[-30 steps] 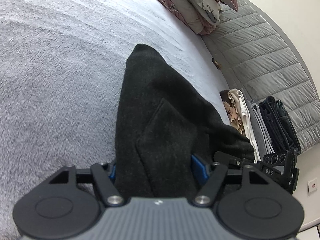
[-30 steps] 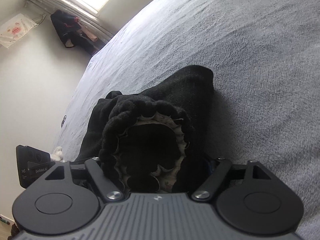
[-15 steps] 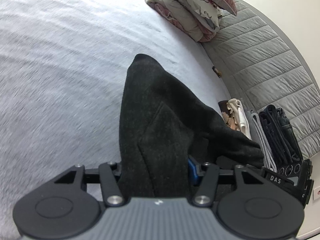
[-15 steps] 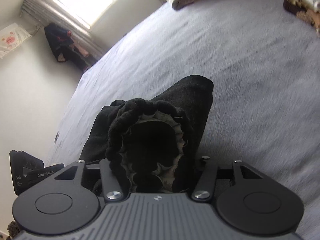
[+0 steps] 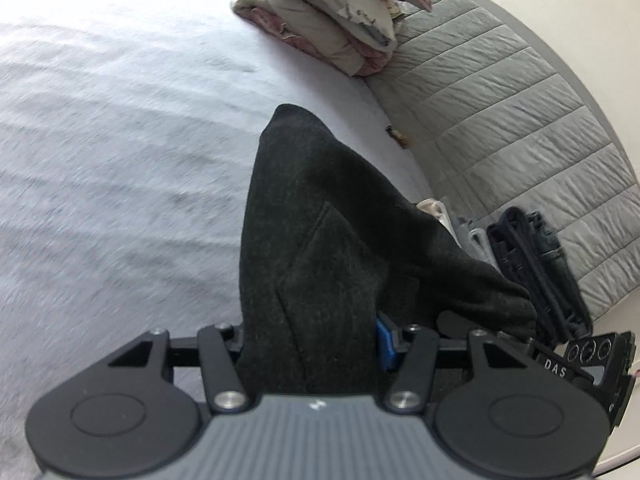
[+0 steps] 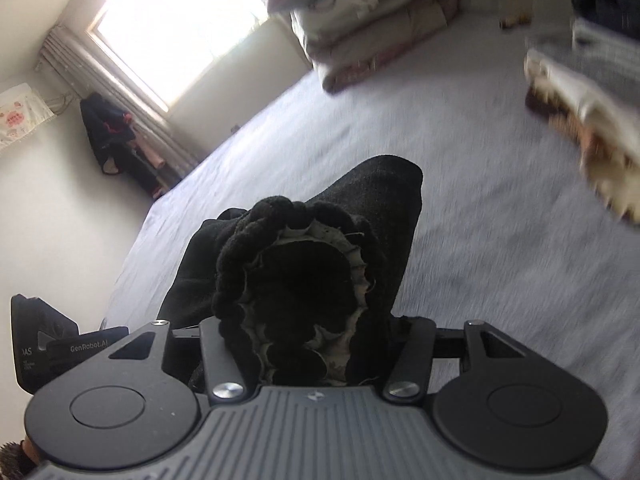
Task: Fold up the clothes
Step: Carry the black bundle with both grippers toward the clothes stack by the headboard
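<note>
A dark charcoal garment [image 5: 320, 220] hangs bunched between both grippers, its far end still down on the grey bed [image 5: 120, 160]. My left gripper [image 5: 310, 340] is shut on one thick fold, and a blue pad [image 5: 385, 342] shows against the cloth. In the right wrist view the same garment [image 6: 384, 200] shows a gathered black opening with a pale frilled lining [image 6: 304, 280]. My right gripper [image 6: 308, 332] is shut on that bunched end. The cloth hides the fingertips of both grippers.
Folded quilts and a pillow [image 5: 332, 28] lie at the head of the bed against a quilted grey headboard [image 5: 500, 120]. A row of folded clothes [image 5: 532, 248] stands by the headboard. A bright window [image 6: 172, 28] and hanging dark clothes [image 6: 116, 136] are at the far wall.
Both grippers have risen with the garment and their jaws have drawn in tighter on the cloth. The right view has tilted up, bringing the quilts and folded clothes into sight.
</note>
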Tool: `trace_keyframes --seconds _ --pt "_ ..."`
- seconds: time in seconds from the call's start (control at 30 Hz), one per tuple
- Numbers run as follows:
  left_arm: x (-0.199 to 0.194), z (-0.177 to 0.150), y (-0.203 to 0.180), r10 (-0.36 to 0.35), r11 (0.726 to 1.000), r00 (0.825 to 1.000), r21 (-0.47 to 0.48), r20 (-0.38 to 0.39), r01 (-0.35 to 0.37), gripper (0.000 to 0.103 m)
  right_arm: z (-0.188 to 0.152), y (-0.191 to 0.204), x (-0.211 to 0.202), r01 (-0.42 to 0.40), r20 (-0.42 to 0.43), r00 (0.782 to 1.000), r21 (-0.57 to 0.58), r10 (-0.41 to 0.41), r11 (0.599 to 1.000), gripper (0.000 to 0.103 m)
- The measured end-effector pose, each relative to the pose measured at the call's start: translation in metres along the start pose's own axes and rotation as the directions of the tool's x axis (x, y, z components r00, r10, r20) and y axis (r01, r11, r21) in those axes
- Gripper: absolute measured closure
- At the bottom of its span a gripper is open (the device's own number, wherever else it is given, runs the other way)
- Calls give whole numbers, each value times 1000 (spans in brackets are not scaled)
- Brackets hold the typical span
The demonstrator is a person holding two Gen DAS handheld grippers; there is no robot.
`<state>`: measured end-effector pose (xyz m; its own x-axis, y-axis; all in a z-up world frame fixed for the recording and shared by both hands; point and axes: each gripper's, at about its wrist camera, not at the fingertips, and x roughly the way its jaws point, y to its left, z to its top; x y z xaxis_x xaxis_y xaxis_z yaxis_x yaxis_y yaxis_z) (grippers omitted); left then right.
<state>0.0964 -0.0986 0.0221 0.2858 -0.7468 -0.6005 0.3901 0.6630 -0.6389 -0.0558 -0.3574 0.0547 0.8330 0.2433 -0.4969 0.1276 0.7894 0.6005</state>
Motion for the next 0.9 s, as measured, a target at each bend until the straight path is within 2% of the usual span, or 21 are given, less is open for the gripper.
trace_keyframes --seconds 0.2,0.37,0.53,0.73,0.8,0.9 --pt "7 41 -57 -18 996 1000 91 10 17 47 37 -7 -24 7 116 993 22 -9 1000 47" --pt "17 78 -112 -49 985 998 169 28 43 47 77 -10 -54 30 238 971 36 -38 999 47" --pt "31 102 -166 -93 967 995 243 32 83 47 110 -15 -86 73 362 929 34 -80 997 47" --pt "56 117 -219 -146 931 989 337 -11 141 47 127 -37 -122 113 457 880 70 -132 991 47" --pt "65 121 -236 -175 921 984 349 -23 172 47 132 -40 -136 130 496 855 76 -151 989 47" --pt "74 124 -265 -222 900 975 379 -30 217 47 135 -44 -156 158 569 803 82 -176 984 47"
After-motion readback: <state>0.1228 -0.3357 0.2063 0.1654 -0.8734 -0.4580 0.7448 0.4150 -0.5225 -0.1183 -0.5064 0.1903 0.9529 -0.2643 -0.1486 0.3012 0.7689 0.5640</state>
